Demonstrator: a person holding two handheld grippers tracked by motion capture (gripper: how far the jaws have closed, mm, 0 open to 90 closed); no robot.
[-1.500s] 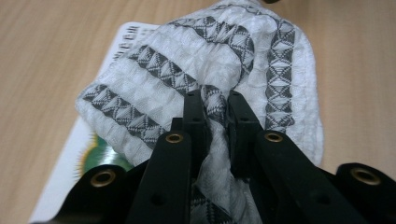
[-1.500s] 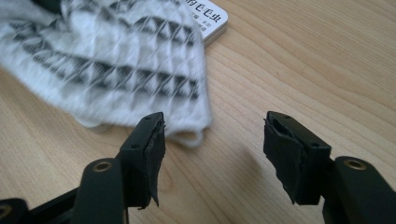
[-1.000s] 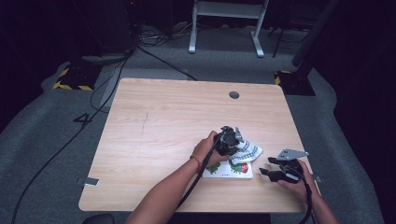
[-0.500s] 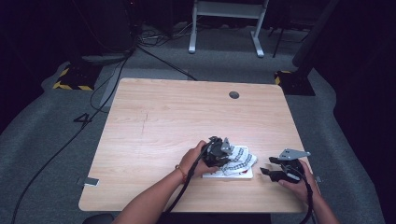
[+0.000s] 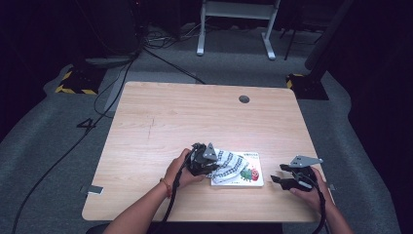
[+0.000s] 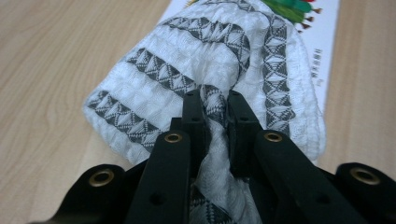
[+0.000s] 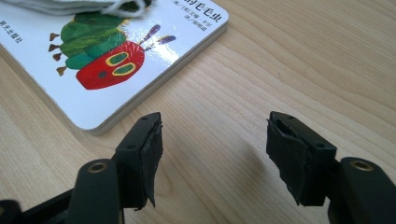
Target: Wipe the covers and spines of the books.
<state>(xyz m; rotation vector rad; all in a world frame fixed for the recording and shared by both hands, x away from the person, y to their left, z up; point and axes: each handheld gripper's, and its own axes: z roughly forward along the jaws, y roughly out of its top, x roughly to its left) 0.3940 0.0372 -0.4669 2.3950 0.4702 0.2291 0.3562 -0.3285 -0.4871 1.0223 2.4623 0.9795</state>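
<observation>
On the wooden table [image 5: 160, 126], my left gripper [image 6: 215, 105] pinches the patterned cloth [image 6: 187, 65] over the book [image 7: 93, 70]; my right gripper [image 7: 215, 140] waits open beside the book.

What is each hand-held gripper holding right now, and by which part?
The left hand-held gripper pinches a bunched fold of the cloth. The right hand-held gripper is open, holding nothing.

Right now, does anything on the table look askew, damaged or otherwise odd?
Yes. The patterned cloth lies bunched half on the picture book, half on the table, pinched by the left gripper. The pads on the right gripper fingers look frayed and peeling.
</observation>
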